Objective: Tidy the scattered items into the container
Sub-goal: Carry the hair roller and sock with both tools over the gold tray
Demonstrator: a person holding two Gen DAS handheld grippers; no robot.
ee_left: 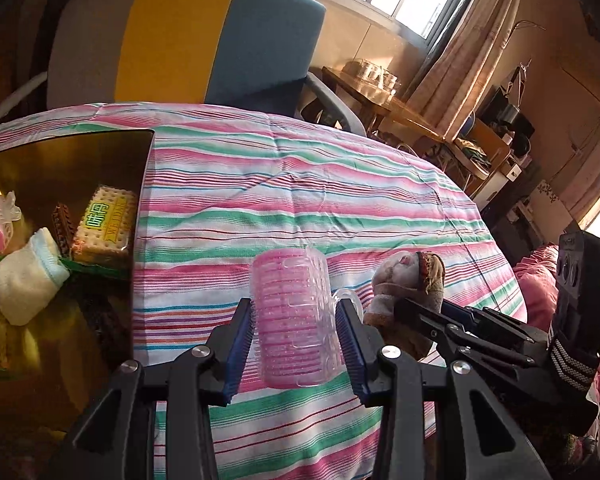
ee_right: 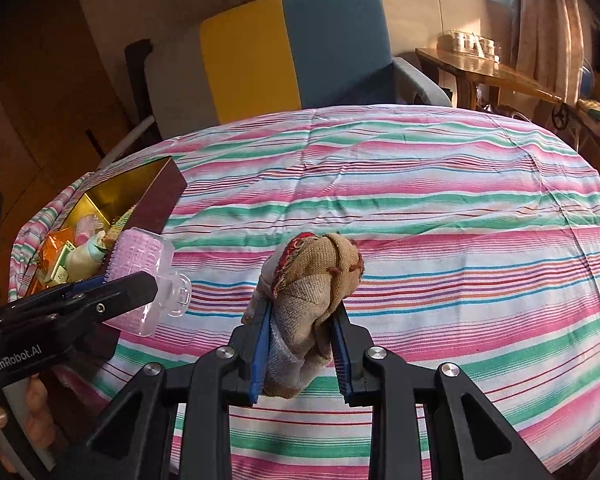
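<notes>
The left gripper [ee_left: 296, 344] pinches a pink roller [ee_left: 290, 316] above the striped cloth [ee_left: 300, 184], just right of the box [ee_left: 140, 184]. The right gripper [ee_right: 302, 344] pinches a brown sock [ee_right: 308, 304] further right, over the cloth's near edge.

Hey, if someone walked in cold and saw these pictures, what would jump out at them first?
Probably the two held items: the left gripper clamps a pink hair roller above the striped tablecloth, and the right gripper grips a bundled brown sock beside it. At the table's left edge, the gold-lined box already holds a biscuit pack and a white sock.
</notes>
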